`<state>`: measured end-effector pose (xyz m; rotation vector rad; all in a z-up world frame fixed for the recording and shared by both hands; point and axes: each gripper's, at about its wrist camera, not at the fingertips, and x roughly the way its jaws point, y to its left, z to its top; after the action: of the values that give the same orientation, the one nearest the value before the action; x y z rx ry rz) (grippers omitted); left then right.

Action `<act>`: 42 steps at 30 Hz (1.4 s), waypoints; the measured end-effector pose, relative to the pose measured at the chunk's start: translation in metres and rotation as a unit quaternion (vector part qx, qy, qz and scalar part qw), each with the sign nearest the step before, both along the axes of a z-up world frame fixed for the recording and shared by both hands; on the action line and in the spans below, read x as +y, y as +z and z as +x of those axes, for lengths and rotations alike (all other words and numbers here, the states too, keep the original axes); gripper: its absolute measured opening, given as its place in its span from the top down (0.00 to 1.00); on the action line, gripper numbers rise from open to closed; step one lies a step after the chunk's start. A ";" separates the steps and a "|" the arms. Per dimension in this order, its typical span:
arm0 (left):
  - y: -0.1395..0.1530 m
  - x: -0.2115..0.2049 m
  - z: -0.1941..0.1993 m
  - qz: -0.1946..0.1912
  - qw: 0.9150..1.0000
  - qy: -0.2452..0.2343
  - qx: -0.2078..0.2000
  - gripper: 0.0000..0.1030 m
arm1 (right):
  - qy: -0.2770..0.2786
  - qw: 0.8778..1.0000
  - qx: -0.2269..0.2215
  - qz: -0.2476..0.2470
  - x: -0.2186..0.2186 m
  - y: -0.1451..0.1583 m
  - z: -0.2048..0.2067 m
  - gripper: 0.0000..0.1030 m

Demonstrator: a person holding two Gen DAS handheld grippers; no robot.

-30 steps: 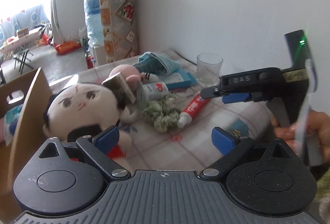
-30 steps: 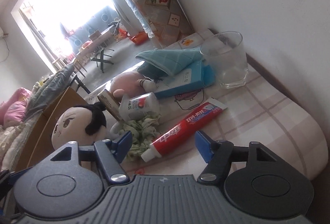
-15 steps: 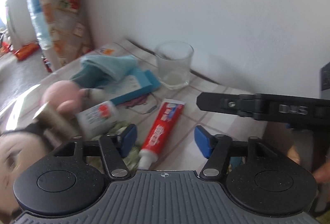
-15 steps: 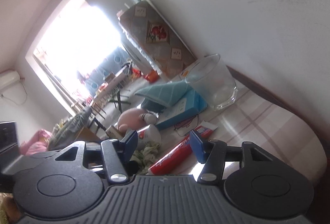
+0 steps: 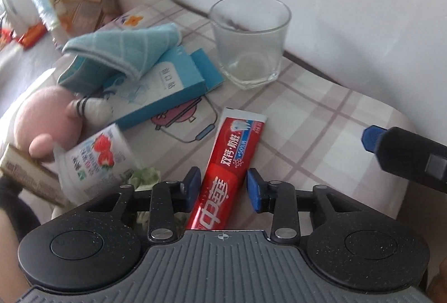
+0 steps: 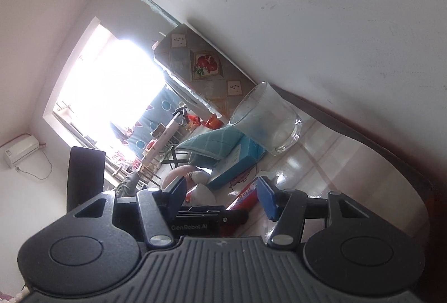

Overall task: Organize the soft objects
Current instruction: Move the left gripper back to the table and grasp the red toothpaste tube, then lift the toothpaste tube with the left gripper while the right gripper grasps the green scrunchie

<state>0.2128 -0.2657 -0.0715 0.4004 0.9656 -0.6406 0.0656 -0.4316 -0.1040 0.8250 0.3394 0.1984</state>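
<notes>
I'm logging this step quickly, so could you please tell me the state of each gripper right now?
Left gripper: open, astride the toothpaste tube, not clamped on it.
Right gripper: open, holding nothing.

In my left wrist view, the toothpaste tube (image 5: 227, 163) lies on the table (image 5: 321, 118) at centre, its lower end between my left claw's (image 5: 223, 185) fingers. The glass (image 5: 248, 40) stands above it. The towel (image 5: 123, 46) lies on the box (image 5: 162, 90) at upper left. The plush toy (image 5: 47, 118) sits at left, the bottle (image 5: 97, 157) just below it.
</notes>
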 end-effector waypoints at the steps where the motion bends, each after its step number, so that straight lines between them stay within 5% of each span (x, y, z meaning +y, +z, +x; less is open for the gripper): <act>1: 0.001 0.001 -0.001 0.002 1.000 0.005 0.002 0.69 | 0.000 1.000 -0.001 0.002 -0.001 0.000 -0.001 0.43; 9: 0.009 0.039 -0.038 -0.009 0.999 0.040 0.031 0.70 | 0.005 1.000 0.000 -0.015 0.006 0.009 -0.009 0.43; 16: 0.009 0.104 -0.082 -0.023 0.995 0.093 0.021 0.70 | 0.096 0.991 0.024 -0.090 0.042 0.033 0.019 0.39; 19: 0.007 0.125 -0.092 -0.025 0.992 0.121 0.013 0.70 | 0.148 0.981 0.036 -0.118 0.066 0.039 0.041 0.23; 25: 0.006 0.146 -0.100 -0.029 0.989 0.142 0.001 0.70 | 0.212 0.955 0.085 -0.191 0.112 0.035 0.097 0.11; 34: 0.003 0.156 -0.098 -0.051 0.988 0.149 0.008 0.70 | 0.259 0.912 0.130 -0.292 0.154 0.009 0.143 0.08; 36: 0.002 0.157 -0.098 -0.052 0.988 0.148 0.009 0.70 | 0.262 0.904 0.124 -0.315 0.160 0.009 0.142 0.11; 42: 0.002 0.157 -0.096 -0.053 0.988 0.146 0.011 0.69 | 0.251 0.889 0.112 -0.365 0.164 0.011 0.129 0.50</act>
<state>0.1168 -0.1086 -0.0698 0.1534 0.9837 -0.4272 0.1951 -0.2675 -0.0933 -0.0079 0.7884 0.4270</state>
